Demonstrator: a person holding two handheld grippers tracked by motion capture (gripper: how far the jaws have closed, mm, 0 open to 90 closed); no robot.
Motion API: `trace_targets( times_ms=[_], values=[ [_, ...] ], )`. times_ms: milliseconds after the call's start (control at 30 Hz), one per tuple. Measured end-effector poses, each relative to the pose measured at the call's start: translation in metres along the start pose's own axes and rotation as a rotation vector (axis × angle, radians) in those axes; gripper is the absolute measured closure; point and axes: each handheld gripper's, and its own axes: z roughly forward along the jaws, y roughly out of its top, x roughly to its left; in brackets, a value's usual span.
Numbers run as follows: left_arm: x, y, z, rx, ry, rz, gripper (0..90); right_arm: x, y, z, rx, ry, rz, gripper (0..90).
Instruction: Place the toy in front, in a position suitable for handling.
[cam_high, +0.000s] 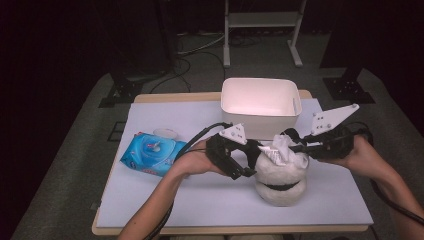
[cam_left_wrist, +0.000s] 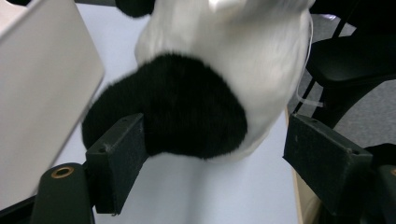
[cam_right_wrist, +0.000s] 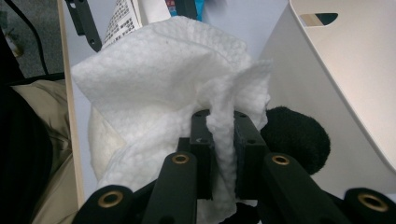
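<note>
Plush toy: fluffy white-and-black stuffed animal (cam_high: 281, 180), rounded, near the counter's (cam_high: 200, 200) front edge, right of centre.
Wipe: crinkled white embossed wipe (cam_right_wrist: 154, 93), on the toy's top.
Right tongs (cam_right_wrist: 223, 140): clamped on the wipe.
Left tongs (cam_left_wrist: 210, 154): spread apart, black fur between them, one pad touching.
Bin: smooth white rectangular plastic bin (cam_high: 260, 102), back edge.
Pack: glossy blue wipe pack (cam_high: 152, 154), left side.

The white rectangular plastic bin (cam_high: 260, 102) stands close behind the white-and-black plush toy (cam_high: 281, 180), blocking the far side. The blue wet-wipe pack (cam_high: 152, 154) blocks the left edge. Bare pale tabletop (cam_high: 200, 200) lies open toward the near edge.
</note>
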Motion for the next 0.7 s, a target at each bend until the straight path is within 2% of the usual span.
trace_targets(
  times_ms=[200,233,300,367,433,500,600,700],
  values=[
    [0.002,-0.008,0.01,0.031,-0.013,-0.014,19.1,0.001,-0.005,-0.004,0.001,-0.008,0.006,80.1],
    [0.002,-0.012,0.016,0.053,-0.024,-0.024,17.8,0.002,-0.006,-0.005,-0.002,-0.004,0.002,80.1],
    [0.002,-0.014,0.024,0.054,-0.035,-0.036,17.1,0.004,-0.006,-0.007,-0.005,-0.003,0.007,80.1],
    [0.003,-0.015,0.029,0.039,-0.052,-0.045,17.2,0.005,-0.007,-0.007,-0.011,0.002,-0.002,80.0],
    [0.004,-0.014,0.034,0.013,-0.051,-0.065,17.4,0.007,-0.006,-0.007,-0.013,-0.006,-0.009,79.9],
    [0.006,-0.013,0.033,-0.028,-0.065,-0.093,23.0,0.007,-0.006,-0.008,-0.011,-0.014,-0.017,79.8],
    [0.006,-0.011,0.03,-0.046,-0.057,-0.09,30.9,0.007,-0.006,-0.01,-0.016,-0.023,-0.019,79.8],
    [0.009,-0.009,0.022,-0.053,-0.045,-0.085,32.4,0.006,-0.003,-0.012,-0.043,-0.026,-0.014,79.8]
  ],
)
